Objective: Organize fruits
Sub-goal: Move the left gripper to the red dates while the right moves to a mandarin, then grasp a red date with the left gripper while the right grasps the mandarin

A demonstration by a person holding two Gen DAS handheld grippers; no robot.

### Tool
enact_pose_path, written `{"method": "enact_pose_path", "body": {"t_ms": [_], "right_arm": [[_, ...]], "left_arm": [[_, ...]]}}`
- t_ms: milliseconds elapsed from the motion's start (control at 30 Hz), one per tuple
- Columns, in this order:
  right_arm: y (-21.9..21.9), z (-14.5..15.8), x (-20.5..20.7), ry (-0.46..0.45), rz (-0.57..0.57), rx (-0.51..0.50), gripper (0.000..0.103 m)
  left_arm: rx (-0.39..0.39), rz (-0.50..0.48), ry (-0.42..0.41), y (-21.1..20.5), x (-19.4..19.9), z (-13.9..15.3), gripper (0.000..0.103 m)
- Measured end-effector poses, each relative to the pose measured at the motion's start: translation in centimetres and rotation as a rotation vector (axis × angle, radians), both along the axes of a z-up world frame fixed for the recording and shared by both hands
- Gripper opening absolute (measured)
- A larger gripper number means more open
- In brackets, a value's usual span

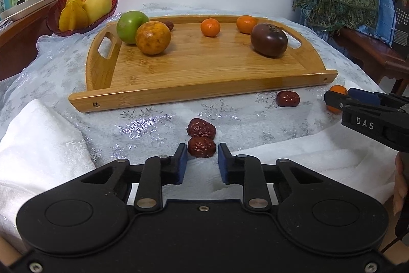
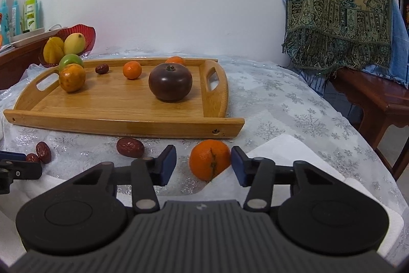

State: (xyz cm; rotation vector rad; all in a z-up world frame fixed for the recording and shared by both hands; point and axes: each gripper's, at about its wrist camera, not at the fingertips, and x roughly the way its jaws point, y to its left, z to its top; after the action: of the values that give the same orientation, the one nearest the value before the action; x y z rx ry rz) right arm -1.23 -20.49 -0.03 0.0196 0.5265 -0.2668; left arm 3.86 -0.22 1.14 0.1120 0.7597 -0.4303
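A bamboo tray (image 1: 199,73) holds a green apple (image 1: 130,26), a mottled orange (image 1: 152,37), two small tangerines (image 1: 210,27), a dark purple fruit (image 1: 269,40) and a red date (image 1: 169,25). On the cloth in front lie three red dates; the nearest one (image 1: 202,147) sits between the fingers of my open left gripper (image 1: 202,157), untouched. My right gripper (image 2: 203,163) is open around a tangerine (image 2: 210,160) on the cloth, its right pad close to the fruit. The tray also shows in the right wrist view (image 2: 122,117).
A red bowl (image 1: 76,9) with a mango and a starfruit stands back left. Folded white towels (image 1: 38,129) lie on the snowflake cloth at both front sides. A wooden bench (image 2: 370,99) with a draped shawl stands at the right. Bottles stand on a shelf at far left.
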Motion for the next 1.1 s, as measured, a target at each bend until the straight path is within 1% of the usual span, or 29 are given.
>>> {"method": "enact_pose_path", "body": {"t_ms": [167,233,633,733,900,1100], "right_arm": [[0.0,0.0,0.0,0.007,-0.017,-0.017,0.044],[0.0,-0.1,0.1,0.013,-0.026,-0.018,0.043],[-0.1,-0.4,0.7,0.04,-0.043,-0.031,0.043],[-0.5,-0.5,1.0,0.052,-0.049,-0.016,0.044],[-1.2,-0.9,1.5,0.075,-0.054,0.042,0.044],[-1.0,-1.0,1.4,0.071,-0.056,0.032,0.042]], "left_arm": [[0.011,-0.003,-0.009,-0.2,-0.3,0.0,0.022],[0.013,-0.004,-0.01,-0.3,-0.3,0.1,0.022],[0.021,-0.008,-0.009,-0.5,0.0,-0.1,0.023],[0.022,-0.01,-0.007,-0.7,0.1,-0.2,0.023],[0.016,-0.006,-0.003,-0.7,0.4,-0.4,0.024],[0.015,-0.005,-0.011,-0.7,0.4,-0.4,0.023]]}}
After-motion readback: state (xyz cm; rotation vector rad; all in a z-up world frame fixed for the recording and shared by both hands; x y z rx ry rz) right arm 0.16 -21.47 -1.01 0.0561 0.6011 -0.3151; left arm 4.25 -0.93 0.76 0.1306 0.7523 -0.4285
